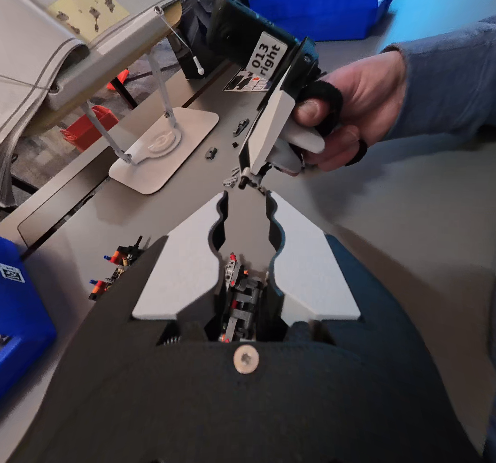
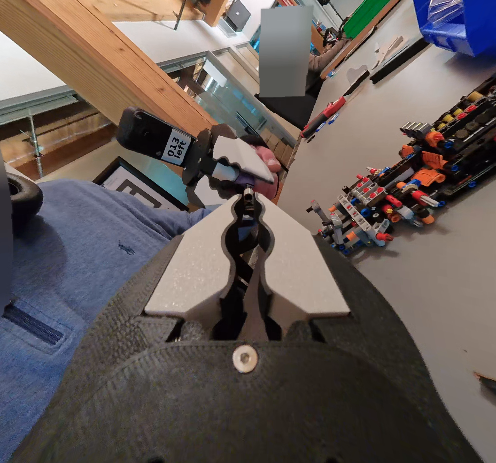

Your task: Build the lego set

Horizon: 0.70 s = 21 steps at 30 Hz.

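My right gripper [image 2: 248, 197] is shut on a small grey and black Lego connector piece [image 2: 248, 199] and holds it in the air. In the left wrist view the right gripper [image 1: 252, 177] holds that piece [image 1: 245, 180] just beyond my left fingertips. My left gripper [image 1: 247, 195] is open and empty, above the grey table. It shows in the right wrist view [image 2: 264, 178] close to the held piece. The long black, orange and grey Lego model [image 2: 418, 189] lies on the table to the right. Part of it shows between my left fingers [image 1: 241, 289].
An open instruction booklet [image 1: 67, 20] rests on a white stand [image 1: 166, 149] at the upper left. Loose small dark parts [image 1: 211, 152] and a sticker sheet [image 1: 249, 82] lie on the table [image 1: 375, 235]. Blue bins stand at the back [image 1: 314, 7] and left [image 1: 18, 315]. A red-handled tool [image 2: 324, 113] lies farther off. The tips of both grippers are at nearly the same place.
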Motion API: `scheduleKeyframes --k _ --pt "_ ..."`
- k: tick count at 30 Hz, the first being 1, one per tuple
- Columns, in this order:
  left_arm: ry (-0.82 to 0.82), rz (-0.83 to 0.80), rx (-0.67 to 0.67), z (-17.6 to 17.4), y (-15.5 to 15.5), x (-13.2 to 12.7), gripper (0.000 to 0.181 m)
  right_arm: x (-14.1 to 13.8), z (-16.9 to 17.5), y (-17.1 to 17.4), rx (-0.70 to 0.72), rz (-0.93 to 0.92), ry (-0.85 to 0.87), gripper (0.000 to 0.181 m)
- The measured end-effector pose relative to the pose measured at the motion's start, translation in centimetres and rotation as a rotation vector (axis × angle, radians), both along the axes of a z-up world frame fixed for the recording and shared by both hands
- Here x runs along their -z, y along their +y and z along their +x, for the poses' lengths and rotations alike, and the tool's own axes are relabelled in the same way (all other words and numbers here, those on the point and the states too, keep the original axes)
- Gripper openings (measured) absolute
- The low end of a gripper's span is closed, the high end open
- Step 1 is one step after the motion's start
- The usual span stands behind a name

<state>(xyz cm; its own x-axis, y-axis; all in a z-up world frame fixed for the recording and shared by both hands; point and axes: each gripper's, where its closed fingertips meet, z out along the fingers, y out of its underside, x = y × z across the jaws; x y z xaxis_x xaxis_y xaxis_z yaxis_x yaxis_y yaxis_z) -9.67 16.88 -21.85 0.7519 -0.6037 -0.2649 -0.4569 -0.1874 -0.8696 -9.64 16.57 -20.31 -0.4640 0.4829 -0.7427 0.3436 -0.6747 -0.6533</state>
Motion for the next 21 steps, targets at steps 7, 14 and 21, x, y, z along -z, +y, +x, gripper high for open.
scheduleKeyframes --k 7,14,21 --pt "0.049 0.042 0.002 0.3 0.4 -0.2 0.009 -0.3 0.1 0.0 -0.038 -0.040 0.001 0.004" --pt "0.041 0.042 0.048 0.2 -0.1 -0.8 0.011 -0.1 0.3 -0.2 -0.072 -0.024 -0.015 0.003" --pt "0.056 0.044 0.061 0.2 -0.2 -0.7 0.001 -0.3 0.2 -0.4 -0.087 -0.005 -0.022 0.003"
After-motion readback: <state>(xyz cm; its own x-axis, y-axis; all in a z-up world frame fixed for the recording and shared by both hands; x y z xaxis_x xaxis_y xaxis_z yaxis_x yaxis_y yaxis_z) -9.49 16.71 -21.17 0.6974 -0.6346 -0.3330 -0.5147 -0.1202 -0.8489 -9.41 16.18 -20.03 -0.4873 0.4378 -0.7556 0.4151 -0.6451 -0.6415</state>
